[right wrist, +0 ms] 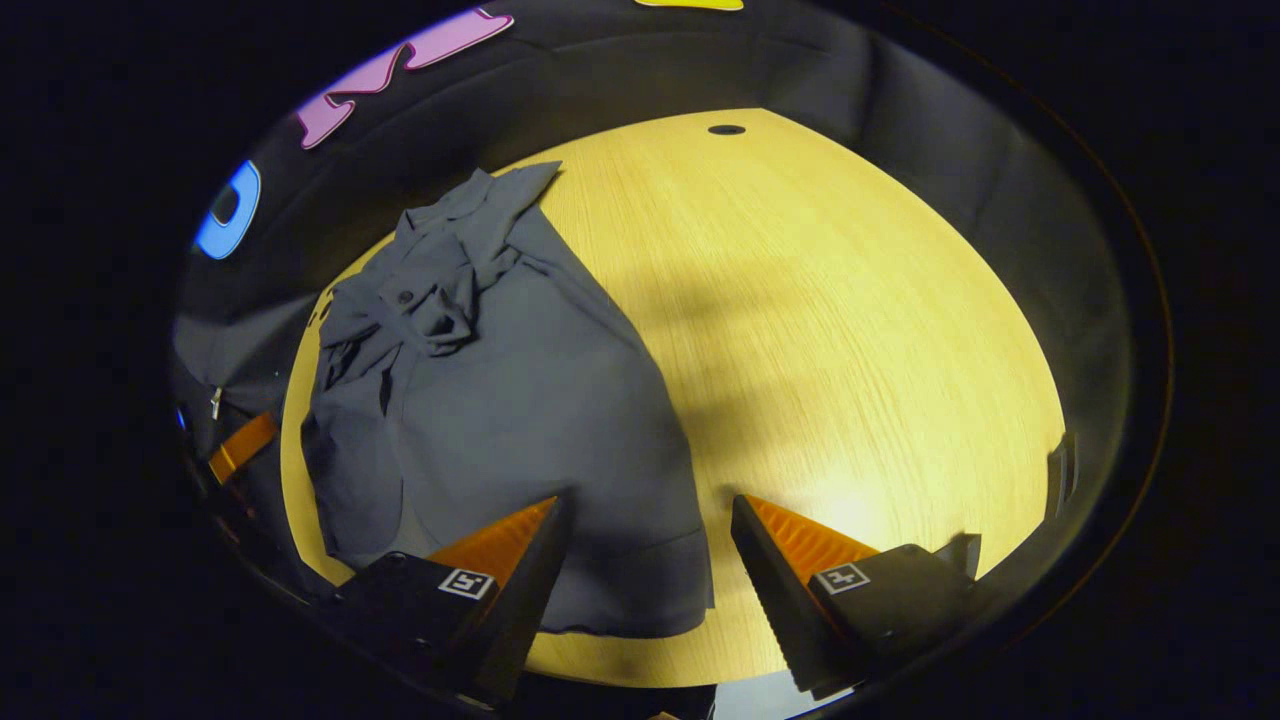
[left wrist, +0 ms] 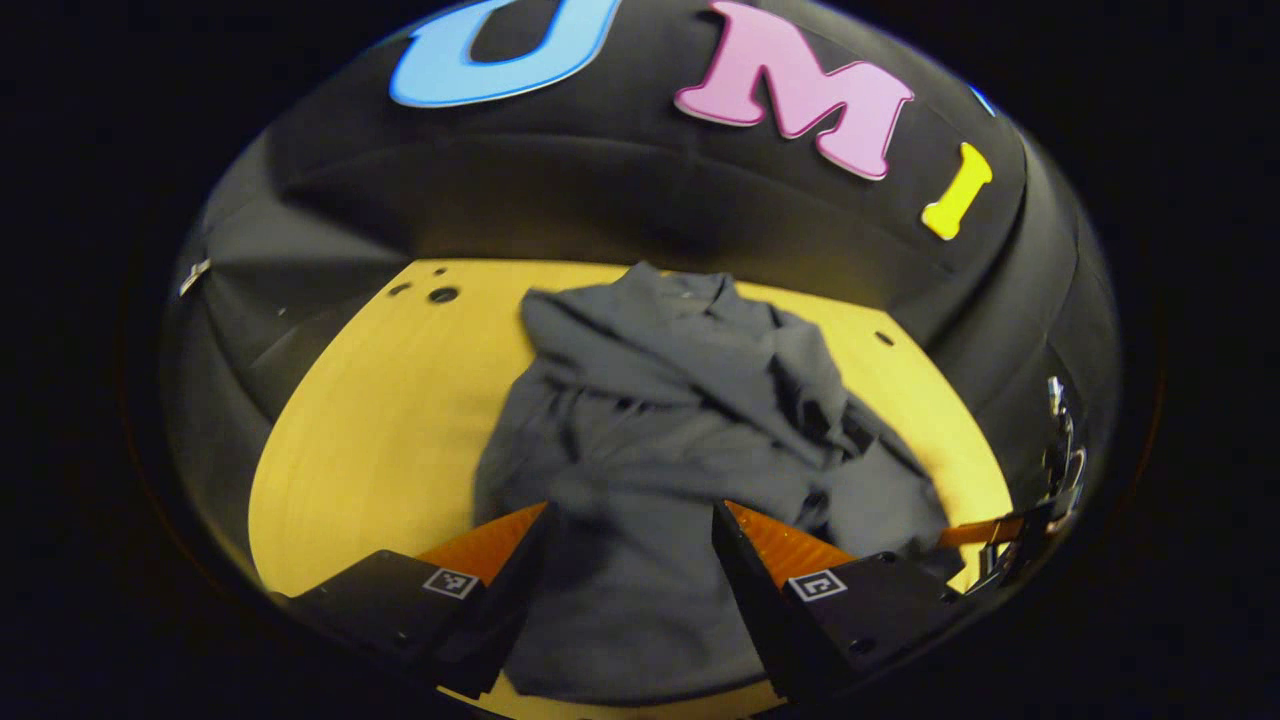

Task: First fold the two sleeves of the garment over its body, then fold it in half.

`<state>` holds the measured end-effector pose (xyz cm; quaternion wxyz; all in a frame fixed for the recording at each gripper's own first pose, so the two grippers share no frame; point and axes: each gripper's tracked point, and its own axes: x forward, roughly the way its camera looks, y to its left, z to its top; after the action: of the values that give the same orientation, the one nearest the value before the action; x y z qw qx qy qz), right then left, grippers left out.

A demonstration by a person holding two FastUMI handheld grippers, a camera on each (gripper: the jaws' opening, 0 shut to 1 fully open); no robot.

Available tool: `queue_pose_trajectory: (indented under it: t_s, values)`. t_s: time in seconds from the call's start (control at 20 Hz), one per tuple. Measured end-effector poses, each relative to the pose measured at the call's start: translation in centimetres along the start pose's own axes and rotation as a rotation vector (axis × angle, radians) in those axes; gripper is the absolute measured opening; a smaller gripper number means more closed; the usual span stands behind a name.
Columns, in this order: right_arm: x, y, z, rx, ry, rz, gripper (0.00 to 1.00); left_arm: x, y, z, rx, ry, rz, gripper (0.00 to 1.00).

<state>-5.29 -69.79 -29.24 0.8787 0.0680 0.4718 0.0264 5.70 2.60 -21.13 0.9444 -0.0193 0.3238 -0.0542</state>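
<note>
A grey garment [left wrist: 650, 430] lies rumpled on the wooden worktop [right wrist: 850, 330]. Left tongs [left wrist: 632, 520] and right tongs [right wrist: 645, 515] hover above it, both spread wide, holding nothing.

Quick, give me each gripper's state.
Left gripper: open, above the garment, holding nothing.
Right gripper: open, over the garment's hem, holding nothing.

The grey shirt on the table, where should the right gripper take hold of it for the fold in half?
Probably the near hem corner of the grey shirt, which lies flat by the open right gripper. Come in low from the bare table side, sliding one finger under that free edge; the collar end looks bunched and harder to pinch cleanly.
</note>
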Motion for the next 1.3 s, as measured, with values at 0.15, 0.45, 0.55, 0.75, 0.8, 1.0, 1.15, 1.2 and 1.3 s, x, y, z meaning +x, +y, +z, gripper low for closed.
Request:
queue_pose_trajectory:
  t_s: [0.15,0.45,0.55,0.75,0.8,1.0,1.15,1.2,1.3]
  values:
    - [0.4,0.7,-1.2,-0.028,0.035,0.0,0.99,-2.2,3.9,-5.0,0.027,0.061,0.086,0.96]
    - [0.3,2.4,-2.8,-0.097,0.061,-0.013,1.0,-2.8,4.2,-9.2,-0.094,0.099,0.07,0.96]
    - [0.4,3.4,-3.4,-0.112,0.074,-0.009,1.0,-2.2,3.8,-10.3,-0.102,0.114,0.055,0.96]
    - [0.7,5.6,-4.3,-0.183,0.095,0.002,0.99,-1.3,3.8,-11.6,-0.069,0.146,0.074,0.96]
    - [0.8,6.2,-4.4,-0.198,0.098,0.007,1.0,-1.2,3.7,-12.1,-0.069,0.156,0.079,0.96]
    - [1.4,7.9,-4.7,-0.246,0.093,-0.033,1.0,-0.7,3.1,-12.0,-0.033,0.169,0.124,0.97]
    - [1.7,8.1,-4.8,-0.282,0.087,-0.086,1.0,-0.3,2.0,-12.0,0.009,0.181,0.133,0.95]
    - [1.8,8.6,-4.7,-0.279,0.08,-0.079,0.99,-0.1,1.5,-11.9,0.017,0.175,0.129,0.9]
    - [1.9,8.8,-4.6,-0.253,0.066,-0.083,0.8,-0.1,1.1,-12.0,0.028,0.168,0.129,0.73]
